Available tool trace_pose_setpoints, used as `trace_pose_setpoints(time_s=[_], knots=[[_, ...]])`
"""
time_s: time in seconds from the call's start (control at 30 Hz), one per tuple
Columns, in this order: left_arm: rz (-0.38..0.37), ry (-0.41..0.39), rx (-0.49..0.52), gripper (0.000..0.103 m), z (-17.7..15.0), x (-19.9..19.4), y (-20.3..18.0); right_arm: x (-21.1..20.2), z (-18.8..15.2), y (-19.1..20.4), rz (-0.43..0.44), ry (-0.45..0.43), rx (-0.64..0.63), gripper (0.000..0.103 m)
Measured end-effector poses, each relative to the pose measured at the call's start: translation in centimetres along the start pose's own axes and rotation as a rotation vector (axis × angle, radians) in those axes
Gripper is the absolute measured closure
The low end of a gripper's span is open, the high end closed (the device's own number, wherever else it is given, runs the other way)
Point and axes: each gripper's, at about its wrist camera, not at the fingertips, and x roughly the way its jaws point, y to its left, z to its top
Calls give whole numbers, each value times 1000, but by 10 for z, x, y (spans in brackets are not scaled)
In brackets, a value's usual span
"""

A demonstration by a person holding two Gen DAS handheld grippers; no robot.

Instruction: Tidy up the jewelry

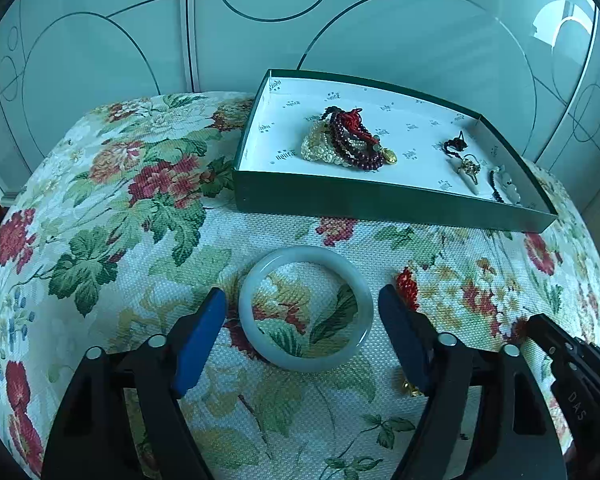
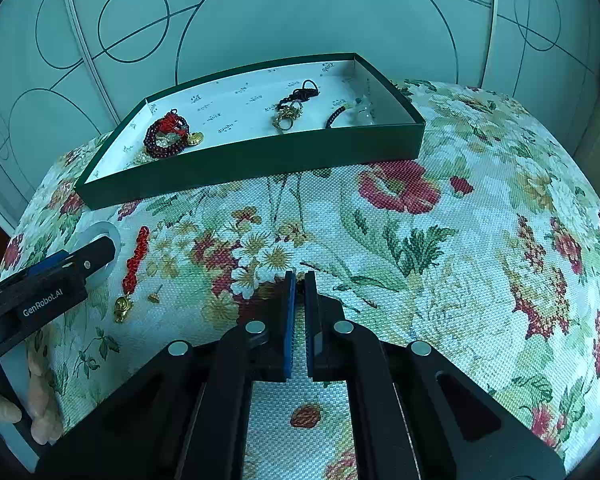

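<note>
Left gripper (image 1: pixel 302 314) being held wide around pale jade bangle (image 1: pixel 305 308), pads not touching it; bangle lying on floral cloth (image 1: pixel 100 216) before green box (image 1: pixel 380 200). Right gripper (image 2: pixel 299 280) being kept closed, empty.

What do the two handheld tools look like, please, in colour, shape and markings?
Both are matte black plastic. The left tool has tapering black fingers with flat blue pads, round silver pivot pins and white "GenRobot.AI" lettering on its side. The right tool matches, with ribbed blue pads. No cables or sleeves show.
</note>
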Motion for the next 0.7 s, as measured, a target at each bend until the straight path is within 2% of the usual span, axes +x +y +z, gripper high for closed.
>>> trace_pose_setpoints(time_s=[0.03, 0.3, 0.33, 0.37, 0.4, 0.43, 0.7], knots=[[-3, -8, 3, 35, -1, -1, 0, 0, 0, 0, 0, 0, 0, 99], [-5, -15, -3, 38, 0, -3, 3, -1, 0, -1, 0, -1, 3, 99], [14, -43, -9, 54, 0, -7, 5, -1, 0, -1, 0, -2, 3, 99], [10, -37, 2, 94, 1, -7, 7, -1, 1, -1, -1, -2, 3, 99], [-56, -8, -19, 95, 3, -5, 10, -1, 1, -1, -1, -3, 3, 99], [-78, 1, -55, 94, 4, -4, 14, -1, 1, -1, -1, -4, 3, 99], [-101, 23, -76, 93, 1, -6, 18, -1, 1, 1, -1, -2, 3, 99]])
